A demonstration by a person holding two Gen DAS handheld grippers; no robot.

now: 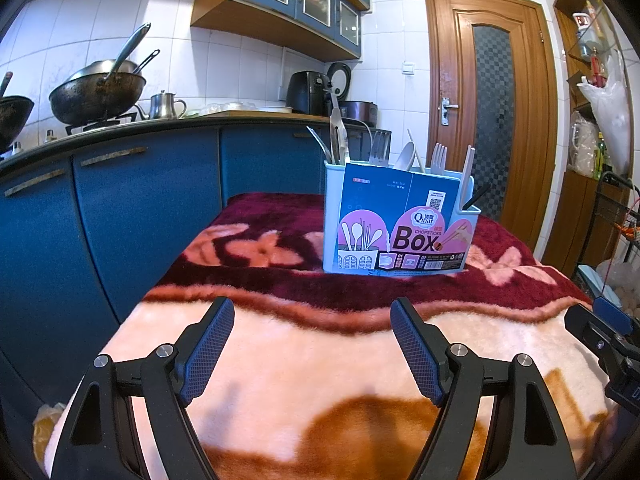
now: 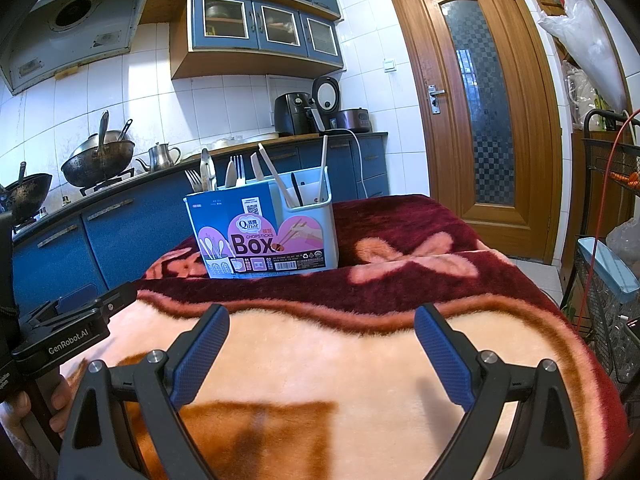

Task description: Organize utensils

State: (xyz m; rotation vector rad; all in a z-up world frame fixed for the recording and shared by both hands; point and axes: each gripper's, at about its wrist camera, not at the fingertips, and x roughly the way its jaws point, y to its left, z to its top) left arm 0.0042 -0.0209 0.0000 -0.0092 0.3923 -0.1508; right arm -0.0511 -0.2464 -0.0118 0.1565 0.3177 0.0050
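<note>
A pale blue utensil holder with a "Chopsticks Box" label stands on the far part of the blanket-covered table. Forks, spoons, tongs and chopsticks stick up out of it. In the right wrist view the same holder sits ahead and left of centre, with utensils upright in its compartments. My left gripper is open over the pink blanket, well short of the holder, nothing between its blue pads. My right gripper is open too, empty, hovering over the blanket.
Blue kitchen cabinets and a counter with woks and a kettle run along the left. A wooden door is behind the table. A wire rack with bags stands at the right. The other gripper's body and a hand show at the left edge.
</note>
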